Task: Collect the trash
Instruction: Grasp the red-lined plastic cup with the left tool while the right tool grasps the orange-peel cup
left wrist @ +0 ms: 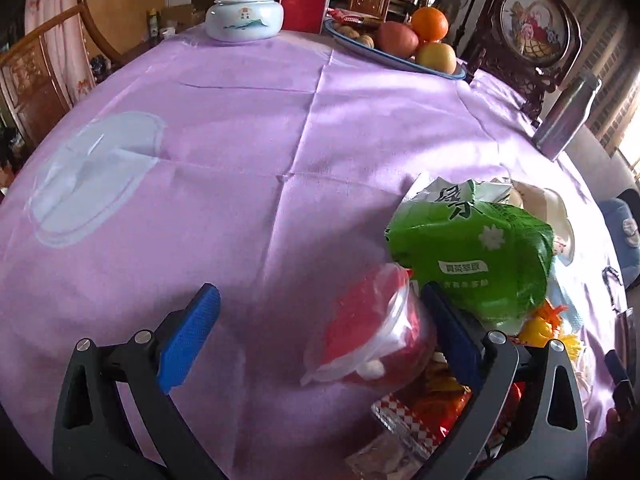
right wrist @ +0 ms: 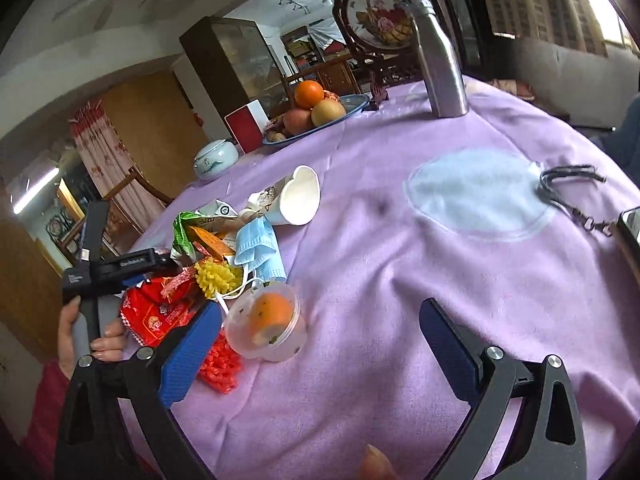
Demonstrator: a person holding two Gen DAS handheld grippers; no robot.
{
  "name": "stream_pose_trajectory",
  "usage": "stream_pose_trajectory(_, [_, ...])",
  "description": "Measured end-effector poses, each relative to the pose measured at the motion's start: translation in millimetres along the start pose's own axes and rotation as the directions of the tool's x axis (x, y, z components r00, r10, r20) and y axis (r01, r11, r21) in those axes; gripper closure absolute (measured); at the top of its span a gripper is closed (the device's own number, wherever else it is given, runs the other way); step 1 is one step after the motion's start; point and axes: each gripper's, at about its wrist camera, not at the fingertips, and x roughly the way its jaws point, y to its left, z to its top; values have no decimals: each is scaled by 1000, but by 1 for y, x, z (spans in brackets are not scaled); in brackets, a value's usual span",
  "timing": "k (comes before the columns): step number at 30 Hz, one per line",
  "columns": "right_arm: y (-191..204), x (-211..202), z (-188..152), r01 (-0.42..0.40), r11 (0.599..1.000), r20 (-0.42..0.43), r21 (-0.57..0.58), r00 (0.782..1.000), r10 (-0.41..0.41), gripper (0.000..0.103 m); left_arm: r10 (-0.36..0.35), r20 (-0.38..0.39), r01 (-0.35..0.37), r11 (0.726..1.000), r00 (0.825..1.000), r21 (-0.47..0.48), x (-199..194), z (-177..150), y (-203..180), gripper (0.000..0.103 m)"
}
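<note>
A pile of trash lies on the purple tablecloth [left wrist: 240, 140]. In the left wrist view my open left gripper [left wrist: 320, 320] has a clear bag with red contents [left wrist: 368, 332] between its fingers, next to the right finger, beside a green wrapper [left wrist: 472, 248] and a red snack packet [left wrist: 436, 404]. In the right wrist view my open right gripper [right wrist: 320, 344] hangs over a clear plastic cup with orange food [right wrist: 272, 324]. Behind it lie a blue face mask [right wrist: 258, 252], a white paper cup [right wrist: 298, 196] on its side, yellow packaging [right wrist: 218, 278] and the red snack packet [right wrist: 160, 312].
A fruit plate [left wrist: 400, 56], a white lidded jar [left wrist: 244, 16] and a red box [left wrist: 306, 0] stand at the far edge. A steel bottle [right wrist: 440, 64] stands at the back right. Keys on a strap [right wrist: 572, 192] and a phone [right wrist: 632, 228] lie at the right edge. Wooden chairs surround the table.
</note>
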Motion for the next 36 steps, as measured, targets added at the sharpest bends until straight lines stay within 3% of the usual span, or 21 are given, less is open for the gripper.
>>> stream_pose_trajectory(6, [13,1,-3,55,998,9,-34,998,-55,6,5,23,-4,999,1000,-53,-6,-2,8,10])
stream_pose_trajectory(10, [40,14,-1,101,983,-31,-151,994,-107,7,-9,40,11,999,999,-37,-9,-2,4,47])
stream_pose_trajectory(11, [45,18,0,106,980,-45,-171,992,-116,12,-17,42,18,999,999,-32,-9,-2,3,56])
stream_pose_trajectory(12, [49,21,3,113,976,-55,-188,991,-126,15,-32,42,34,999,999,-32,-9,-2,4,58])
stream_pose_trajectory(16, [56,31,18,226,949,-30,-219,971,-238,18,-88,59,93,992,994,-89,-10,-2,14,59])
stream_pose_trajectory(19, [67,43,10,166,948,-100,-272,975,-200,18,-118,66,125,986,991,-114,-11,-1,19,60])
stream_pose_trajectory(21, [91,50,-7,76,928,-160,-364,977,-143,18,-134,62,141,984,989,-111,-10,0,18,60])
stream_pose_trajectory(23, [108,47,-15,113,882,-100,-457,979,-177,20,-134,61,139,986,989,-96,-11,0,15,60])
stream_pose_trajectory(24, [109,45,-13,135,877,-75,-461,979,-190,20,-130,62,135,987,990,-89,-12,-1,13,60])
stream_pose_trajectory(27, [92,44,2,178,904,-67,-388,973,-220,20,-123,61,127,989,991,-71,-12,-1,9,59])
stream_pose_trajectory(32, [79,40,6,221,903,-57,-367,964,-259,20,-140,58,145,986,988,-84,-10,0,13,59])
stream_pose_trajectory(36, [87,44,-1,172,899,-87,-402,971,-224,20,-147,54,152,985,988,-88,-9,0,13,58])
